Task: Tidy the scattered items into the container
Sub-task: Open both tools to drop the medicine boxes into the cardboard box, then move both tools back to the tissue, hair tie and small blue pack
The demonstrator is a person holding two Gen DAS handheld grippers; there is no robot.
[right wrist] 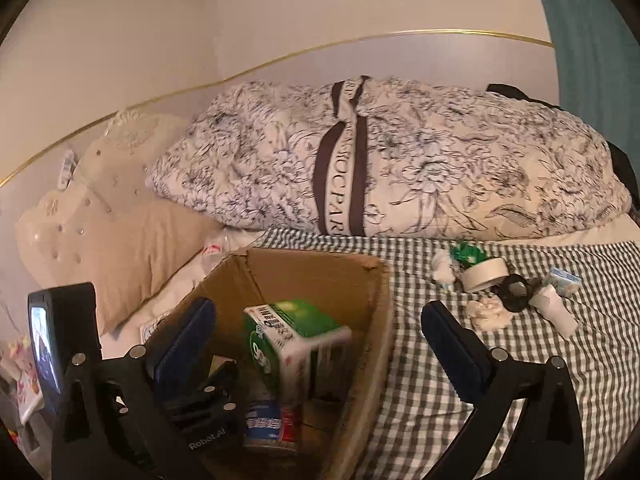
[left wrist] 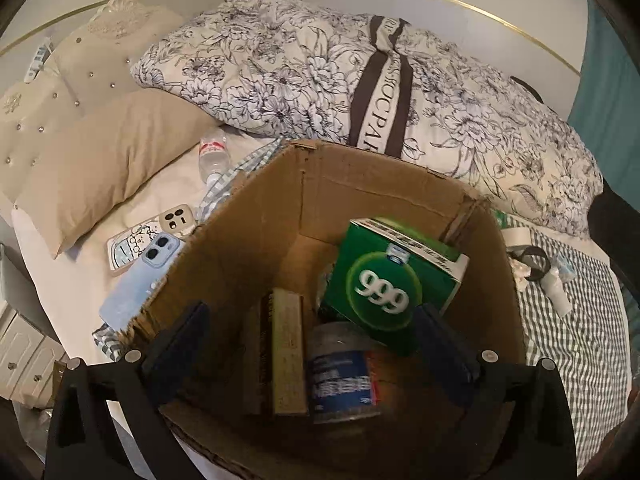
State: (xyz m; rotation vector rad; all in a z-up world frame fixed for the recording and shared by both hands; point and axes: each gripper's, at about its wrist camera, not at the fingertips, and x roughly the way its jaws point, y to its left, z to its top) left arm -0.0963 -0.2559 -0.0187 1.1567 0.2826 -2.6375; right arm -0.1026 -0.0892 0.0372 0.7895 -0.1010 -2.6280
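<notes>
You had both grippers, left and right, spread apart and empty over the cardboard box. Green 999 box and jar were in. Tape roll, two phones and bottle remained on the bed.

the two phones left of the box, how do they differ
The blue phone has a plain pale-blue back; the cream phone wears a case with a cartoon drawing. The blue phone lies on top, overlapping the cream phone's lower part, and its lower edge reaches the cardboard box. The blue phone's camera block matches its body; the cream phone's is beige with dark lenses. Both lie face down on the bed, outside the box.
</notes>
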